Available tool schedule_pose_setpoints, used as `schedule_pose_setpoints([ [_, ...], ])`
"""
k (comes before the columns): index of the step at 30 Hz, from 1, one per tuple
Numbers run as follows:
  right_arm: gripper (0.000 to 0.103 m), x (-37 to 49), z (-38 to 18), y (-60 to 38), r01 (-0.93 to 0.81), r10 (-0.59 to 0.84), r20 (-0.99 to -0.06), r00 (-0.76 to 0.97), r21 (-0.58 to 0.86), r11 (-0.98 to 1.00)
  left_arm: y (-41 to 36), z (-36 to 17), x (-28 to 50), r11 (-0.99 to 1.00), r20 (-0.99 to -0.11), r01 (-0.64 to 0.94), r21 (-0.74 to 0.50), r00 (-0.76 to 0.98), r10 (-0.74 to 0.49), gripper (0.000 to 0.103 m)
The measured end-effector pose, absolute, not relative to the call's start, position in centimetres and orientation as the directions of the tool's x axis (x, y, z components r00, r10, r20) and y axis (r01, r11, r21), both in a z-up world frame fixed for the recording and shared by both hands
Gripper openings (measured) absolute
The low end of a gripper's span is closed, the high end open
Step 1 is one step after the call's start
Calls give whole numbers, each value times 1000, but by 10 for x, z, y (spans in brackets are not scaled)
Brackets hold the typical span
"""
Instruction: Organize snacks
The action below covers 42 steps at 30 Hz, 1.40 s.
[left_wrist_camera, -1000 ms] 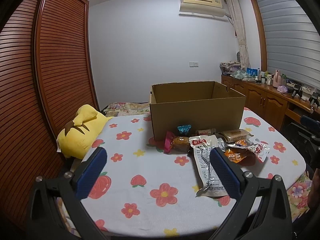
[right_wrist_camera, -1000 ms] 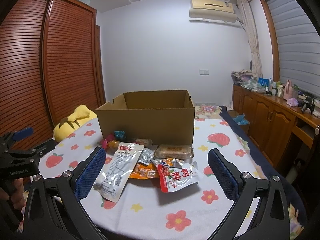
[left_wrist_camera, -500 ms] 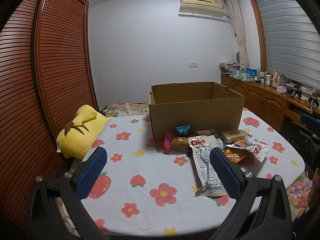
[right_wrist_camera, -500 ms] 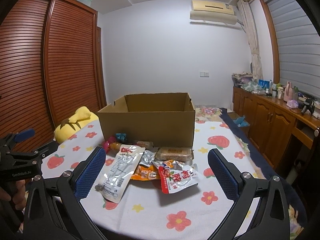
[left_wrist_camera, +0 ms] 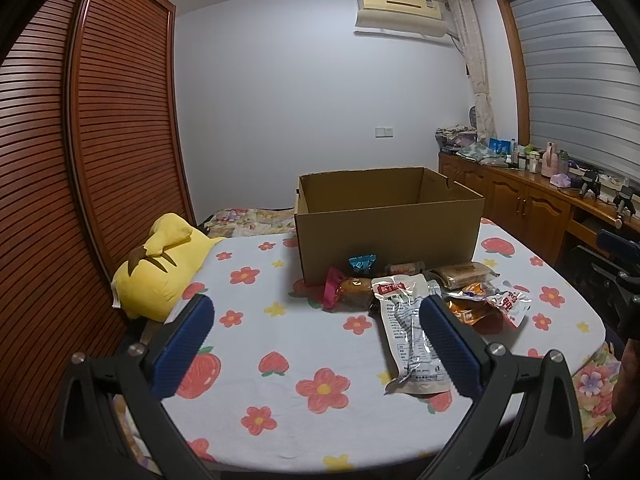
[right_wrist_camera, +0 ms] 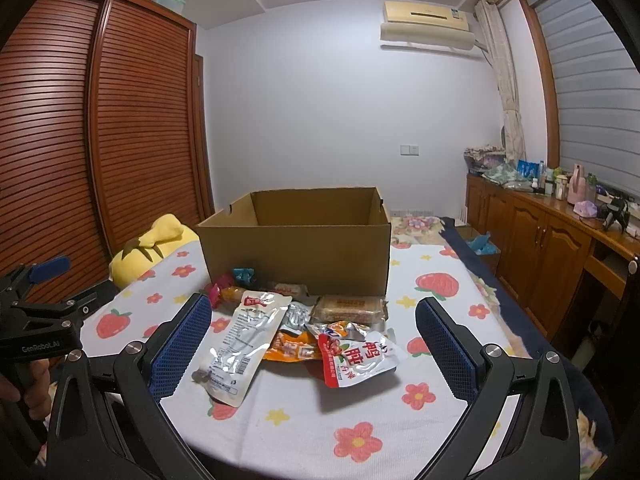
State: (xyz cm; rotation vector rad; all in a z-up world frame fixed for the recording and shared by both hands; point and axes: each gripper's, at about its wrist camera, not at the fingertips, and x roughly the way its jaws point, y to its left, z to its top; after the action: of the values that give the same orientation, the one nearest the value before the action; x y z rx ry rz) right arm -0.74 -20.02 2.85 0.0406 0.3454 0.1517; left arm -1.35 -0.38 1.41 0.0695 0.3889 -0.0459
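Note:
An open cardboard box (left_wrist_camera: 388, 236) (right_wrist_camera: 296, 256) stands on a flower-print cloth, nothing visible inside. Before it lies a heap of snacks: a long silver pouch (left_wrist_camera: 408, 332) (right_wrist_camera: 244, 336), a red-and-white pouch (right_wrist_camera: 356, 356) (left_wrist_camera: 508, 304), an orange packet (right_wrist_camera: 290, 346) (left_wrist_camera: 470, 310), a brown biscuit bar (right_wrist_camera: 348, 306) (left_wrist_camera: 464, 272), a pink-ended cake (left_wrist_camera: 348, 292) (right_wrist_camera: 224, 292) and a small blue candy (left_wrist_camera: 362, 263) (right_wrist_camera: 244, 275). My left gripper (left_wrist_camera: 316, 324) is open, short of the heap. My right gripper (right_wrist_camera: 312, 320) is open too, hovering near the pouches. Neither holds anything.
A yellow plush pillow (left_wrist_camera: 160, 268) lies at the left edge of the cloth. A slatted wooden wardrobe (left_wrist_camera: 80, 160) stands to the left, and a wooden counter (right_wrist_camera: 560, 232) with bottles to the right. A hand (right_wrist_camera: 28, 388) holds the left gripper's body.
The right wrist view has risen and edged slightly toward the snacks. The left view has barely shifted. Both grippers stay open and the snacks lie as before.

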Motion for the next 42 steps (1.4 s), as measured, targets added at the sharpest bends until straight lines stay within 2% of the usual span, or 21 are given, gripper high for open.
schedule_pose_setpoints([
  [11, 103, -6, 29, -201, -141, 156, -333, 930, 67, 988, -4, 16, -15, 996, -374, 61, 58, 927, -35, 103],
  [25, 103, -5, 28, -199, -139, 152, -343, 927, 64, 988, -5, 7, -8, 994, -409, 98, 52, 910, -68, 103],
  [36, 103, 7, 15, -211, -147, 159, -388, 908, 62, 987, -13, -18, 17, 988, -464, 151, 41, 878, -115, 103],
  [42, 96, 19, 3, -228, -144, 162, -444, 881, 75, 987, -28, -36, 38, 979, -506, 199, 41, 849, -151, 103],
])
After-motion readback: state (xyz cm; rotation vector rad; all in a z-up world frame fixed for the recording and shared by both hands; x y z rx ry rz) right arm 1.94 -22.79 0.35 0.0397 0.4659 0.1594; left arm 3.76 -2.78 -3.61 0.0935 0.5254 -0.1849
